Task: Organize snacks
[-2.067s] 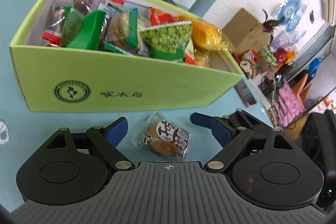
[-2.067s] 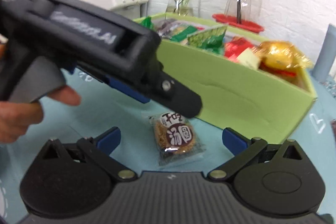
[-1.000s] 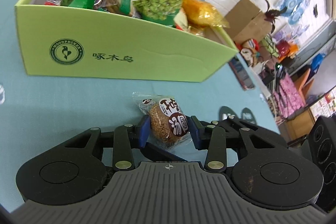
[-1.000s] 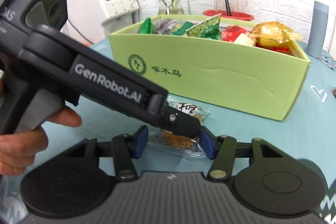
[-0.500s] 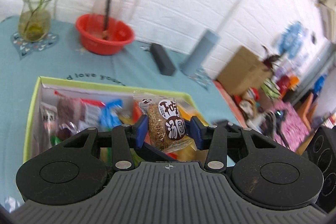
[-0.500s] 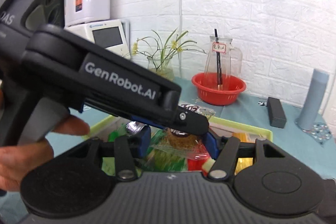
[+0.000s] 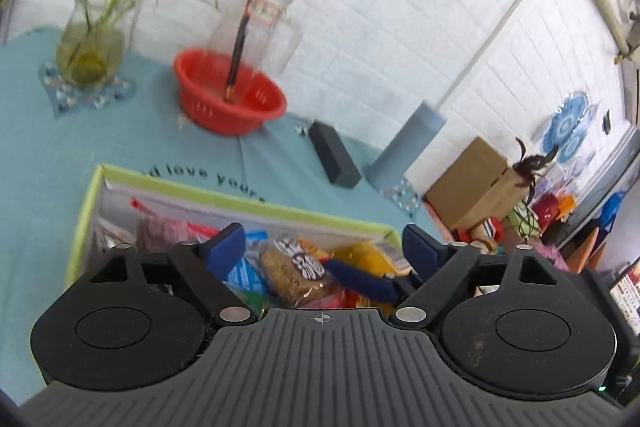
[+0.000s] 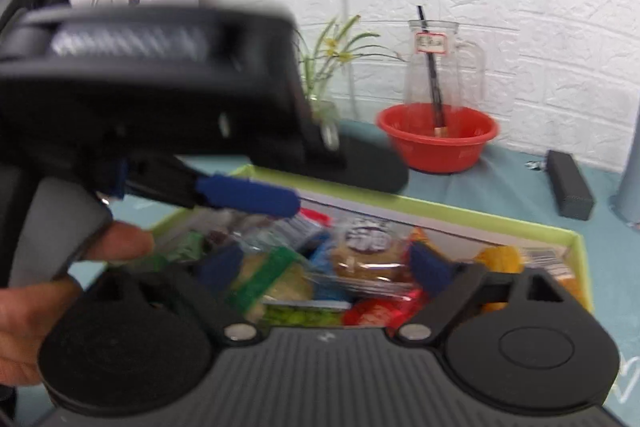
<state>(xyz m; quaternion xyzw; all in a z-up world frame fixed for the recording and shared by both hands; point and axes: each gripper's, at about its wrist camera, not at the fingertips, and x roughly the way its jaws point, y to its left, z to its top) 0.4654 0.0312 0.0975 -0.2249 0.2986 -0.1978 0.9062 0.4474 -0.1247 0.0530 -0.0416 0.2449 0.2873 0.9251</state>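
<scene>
The cracker packet [image 7: 294,269], a brown round snack in clear wrap with a dark label, lies on the pile of snacks inside the light green box [image 7: 240,203]. My left gripper [image 7: 320,247] hangs over the box, its jaws opening wide, the packet loose below and between them. My right gripper [image 8: 325,267] is opening too, and its pads stand clear of the cracker packet [image 8: 366,253]. One right-gripper finger [image 7: 356,278] shows beside the packet in the left wrist view. In the right wrist view one blue left-gripper finger [image 8: 248,195] reaches over the green box [image 8: 440,207].
A red basin [image 7: 230,101] with a glass jug, a vase of plants [image 7: 90,53], a black block [image 7: 334,155] and a grey-blue cylinder [image 7: 412,143] stand behind the box on the teal cloth. A person's hand [image 8: 36,307] holds the left gripper's handle.
Both grippers closed on the cracker packet on the table, lifted it over the green box, then opened. The packet now rests on the snacks in the box.
</scene>
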